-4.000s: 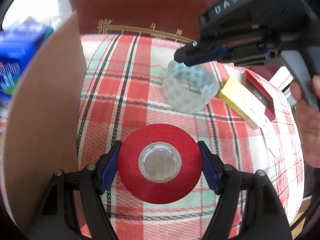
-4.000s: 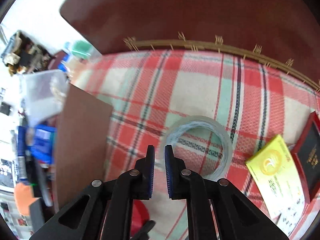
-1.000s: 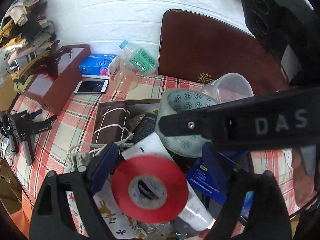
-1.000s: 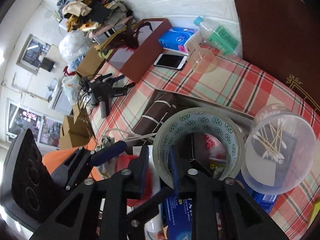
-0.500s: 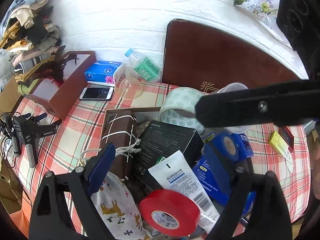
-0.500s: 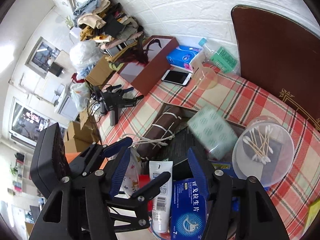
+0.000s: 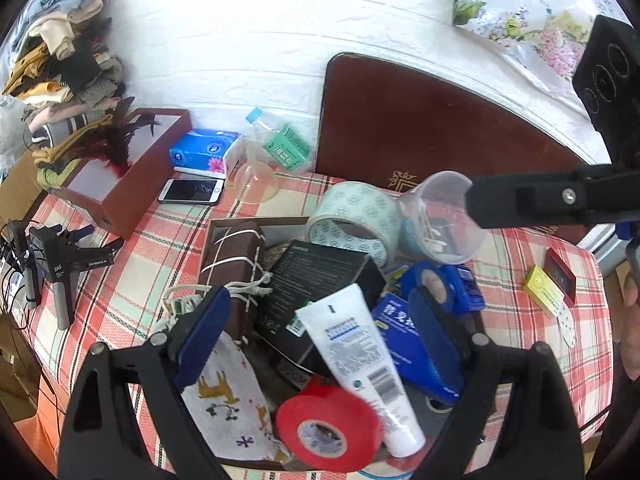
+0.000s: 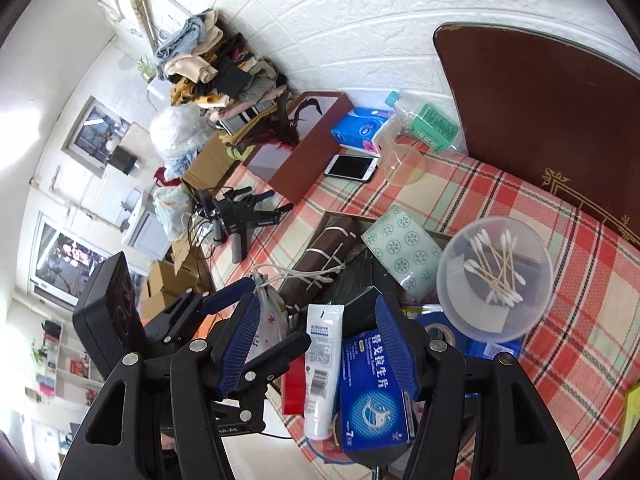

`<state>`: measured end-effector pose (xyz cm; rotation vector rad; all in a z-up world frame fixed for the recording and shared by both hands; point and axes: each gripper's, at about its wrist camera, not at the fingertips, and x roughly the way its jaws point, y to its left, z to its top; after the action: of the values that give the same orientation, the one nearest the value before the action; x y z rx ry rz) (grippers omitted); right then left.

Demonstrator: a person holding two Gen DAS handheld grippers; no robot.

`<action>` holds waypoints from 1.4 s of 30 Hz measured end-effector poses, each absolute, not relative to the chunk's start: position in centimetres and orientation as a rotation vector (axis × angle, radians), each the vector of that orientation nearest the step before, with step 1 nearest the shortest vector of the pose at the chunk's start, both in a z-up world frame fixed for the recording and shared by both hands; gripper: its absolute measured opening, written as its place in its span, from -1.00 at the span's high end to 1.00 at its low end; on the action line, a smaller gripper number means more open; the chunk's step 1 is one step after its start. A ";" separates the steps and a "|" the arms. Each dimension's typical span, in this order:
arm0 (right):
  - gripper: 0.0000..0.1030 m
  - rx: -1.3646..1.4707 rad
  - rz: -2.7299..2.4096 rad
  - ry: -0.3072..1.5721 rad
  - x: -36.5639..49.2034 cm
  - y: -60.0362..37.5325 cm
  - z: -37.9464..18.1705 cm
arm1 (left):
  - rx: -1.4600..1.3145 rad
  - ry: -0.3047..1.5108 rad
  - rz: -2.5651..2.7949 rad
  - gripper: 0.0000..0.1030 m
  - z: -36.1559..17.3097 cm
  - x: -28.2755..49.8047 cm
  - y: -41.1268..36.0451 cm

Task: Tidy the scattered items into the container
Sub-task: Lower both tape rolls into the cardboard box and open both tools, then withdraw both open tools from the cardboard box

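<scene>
- I am holding my left hand-held gripper (image 7: 320,316) above the box (image 7: 216,232), its jaws standing wide apart with nothing gripped between them.
- I am holding my right hand-held gripper (image 8: 316,340) over the same box, its jaws about half open and gripping nothing.
- The red tape roll (image 7: 328,428) is lying inside the box at its near end, beside a white tube (image 7: 360,356) that is leaning across it.
- The patterned clear tape roll (image 7: 354,216) is resting on its edge at the far side of the box, touching the clear tub of cotton swabs (image 8: 494,276).
- A black carton (image 7: 316,280), a brown bundle tied with white cord (image 7: 236,256), a blue packet (image 8: 372,384), a blue tape roll (image 7: 430,284) and a printed drawstring pouch (image 7: 228,396) are crowding the rest of the box.
- The box is sitting on the checked cloth (image 7: 120,264) covering the desk, near its middle.
- A yellow packet (image 7: 546,288) and a small dark red case (image 7: 562,274) are lying outside the box toward the right edge of the desk.
- A phone (image 7: 190,191), a blue tissue pack (image 7: 204,152) and a clear bottle with a green label (image 7: 280,142) are lying along the far edge by the wall.
</scene>
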<state>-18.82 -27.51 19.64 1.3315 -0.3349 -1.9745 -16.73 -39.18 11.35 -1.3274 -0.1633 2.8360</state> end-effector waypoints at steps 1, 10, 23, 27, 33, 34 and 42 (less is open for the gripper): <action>-0.21 1.328 -1.976 -0.343 -18.6 -27.1 19.8 | -1.325 -0.157 2.835 -0.76 11.5 -16.6 -38.8; -0.76 1.316 -2.039 -0.332 -15.9 -23.5 20.2 | -1.319 -0.019 2.901 -0.99 12.0 -14.8 -35.6; -1.00 1.285 -2.202 -0.001 -11.1 -23.4 17.7 | -1.336 0.177 3.029 -0.99 11.2 -9.8 -33.0; -1.00 1.288 -2.218 0.052 -10.2 -23.7 17.2 | -1.335 0.192 3.045 -0.99 10.7 -8.3 -32.7; -1.00 1.269 -2.294 0.183 -9.0 -24.3 16.0 | -1.360 0.158 3.033 -0.99 9.8 -6.8 -32.3; -1.00 1.274 -2.293 0.177 -9.0 -24.3 15.7 | -1.362 0.154 3.030 -0.99 9.7 -6.6 -32.3; -1.00 1.281 -2.288 0.177 -8.8 -24.3 15.1 | -1.385 0.133 3.025 -0.99 9.0 -5.9 -32.3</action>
<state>-8.80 -24.28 15.05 1.2809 0.1772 -2.2879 -5.90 -32.25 8.97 -1.3852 0.1335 3.0248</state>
